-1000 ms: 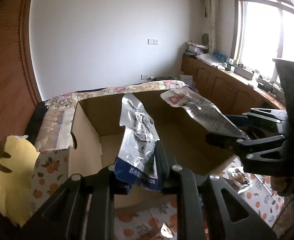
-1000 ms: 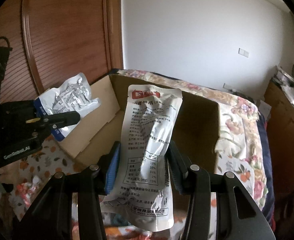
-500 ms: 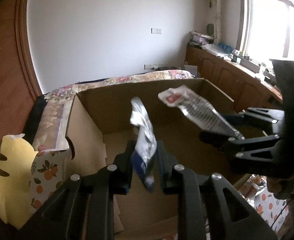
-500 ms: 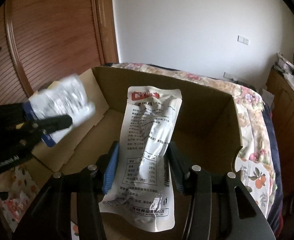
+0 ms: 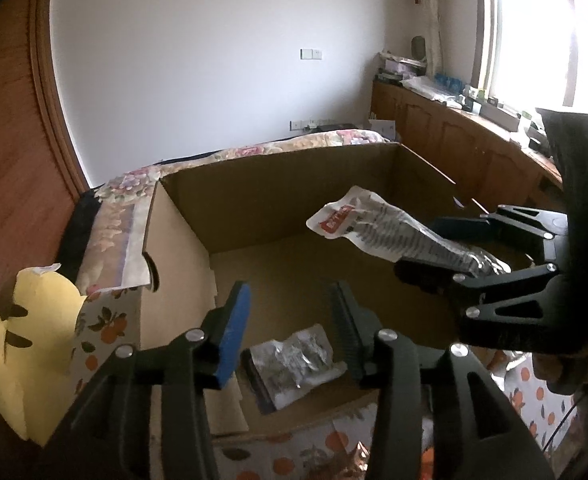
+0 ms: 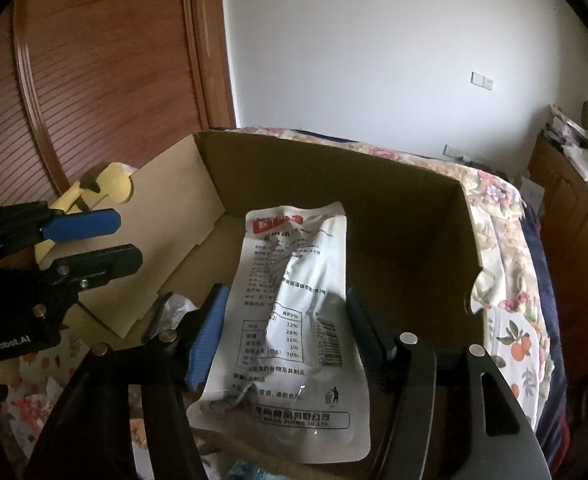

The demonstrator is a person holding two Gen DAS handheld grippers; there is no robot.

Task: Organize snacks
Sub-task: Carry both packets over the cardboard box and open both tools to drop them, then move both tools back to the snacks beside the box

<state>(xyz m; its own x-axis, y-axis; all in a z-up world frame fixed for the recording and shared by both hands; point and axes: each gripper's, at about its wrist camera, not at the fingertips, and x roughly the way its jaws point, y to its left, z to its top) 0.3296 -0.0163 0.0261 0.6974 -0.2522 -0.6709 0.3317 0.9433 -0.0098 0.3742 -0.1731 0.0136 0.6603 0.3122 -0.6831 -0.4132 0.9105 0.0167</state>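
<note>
A silver packet on the box floor at 6 o'clock, between the spread-apart left gripper, is shown whole only by the left view; a white pouch is clamped by the right gripper.

silver snack pkt lay flat & crinkled on floor of open cardboard box, near its front wall. white pouch w/ red label stood above box interior, pinched at its lower half, printed side facing cam.

left hand-held gripper spread (empty), right hand-held gripper clamped
</note>
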